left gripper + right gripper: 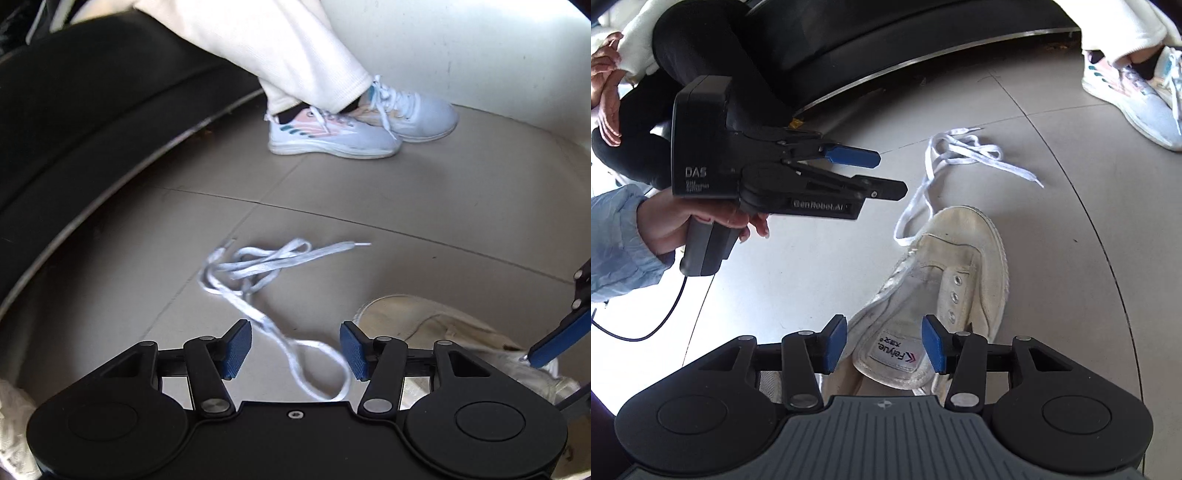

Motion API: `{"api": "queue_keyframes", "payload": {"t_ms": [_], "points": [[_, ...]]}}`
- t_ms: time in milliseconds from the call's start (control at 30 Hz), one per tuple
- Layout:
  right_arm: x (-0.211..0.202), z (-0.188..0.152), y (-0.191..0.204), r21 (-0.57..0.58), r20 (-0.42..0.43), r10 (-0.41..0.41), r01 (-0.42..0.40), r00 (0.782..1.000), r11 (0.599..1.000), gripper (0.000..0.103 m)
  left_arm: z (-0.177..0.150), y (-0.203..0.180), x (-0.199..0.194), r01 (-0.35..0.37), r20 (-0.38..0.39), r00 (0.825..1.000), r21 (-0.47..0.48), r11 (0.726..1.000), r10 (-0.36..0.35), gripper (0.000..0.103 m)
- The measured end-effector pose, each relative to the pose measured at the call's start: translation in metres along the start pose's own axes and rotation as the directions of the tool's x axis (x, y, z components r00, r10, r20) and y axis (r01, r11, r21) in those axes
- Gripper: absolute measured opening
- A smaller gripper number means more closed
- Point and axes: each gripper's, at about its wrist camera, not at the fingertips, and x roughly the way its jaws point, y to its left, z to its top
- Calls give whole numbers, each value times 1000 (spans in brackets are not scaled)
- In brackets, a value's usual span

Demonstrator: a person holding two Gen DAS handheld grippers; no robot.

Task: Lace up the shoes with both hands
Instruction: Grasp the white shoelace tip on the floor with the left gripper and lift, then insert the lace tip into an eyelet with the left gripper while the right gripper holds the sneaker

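Both tools, left (295, 347) and right (884, 343), stood released; a loose white shoelace (955, 155) lay beyond the cream canvas shoe (964, 258), another person's pale sneakers (354, 125) farther off.

Floor clearance: bare grey tile (798, 273) lies open left of the white canvas shoe (964, 258), the loose white shoelace (960, 151) sprawls across the tile beyond its toe, a seated person's two sneakers (354, 125) stand farther off, and a black curved base (92, 122) borders the left side.

White canvas shoe (964, 258) unlaced on floor tiles, loose white lace (960, 155) tangled beside toe
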Motion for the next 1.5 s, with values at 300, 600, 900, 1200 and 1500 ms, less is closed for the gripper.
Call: {"api": "queue_keyframes", "payload": {"t_ms": [300,600,900,1200,1500], "points": [[-20,-5,1,78,23,-129,126,991,989,52,57,59,90,-78,-35,996,59,995,81,25],[-12,-3,-1,98,-14,-145,145,989,984,52,60,75,148,-24,-130,991,146,989,43,21],[-7,-1,-2,97,-31,-137,140,990,985,56,60,65,153,57,-177,984,192,980,-23,0],[-6,-1,-1,90,-10,-123,123,992,988,57,60,65,105,-64,-52,996,226,972,77,0],[-6,-5,5,56,20,-101,100,995,993,57,43,22,-52,123,139,979,169,978,-147,0]]}}
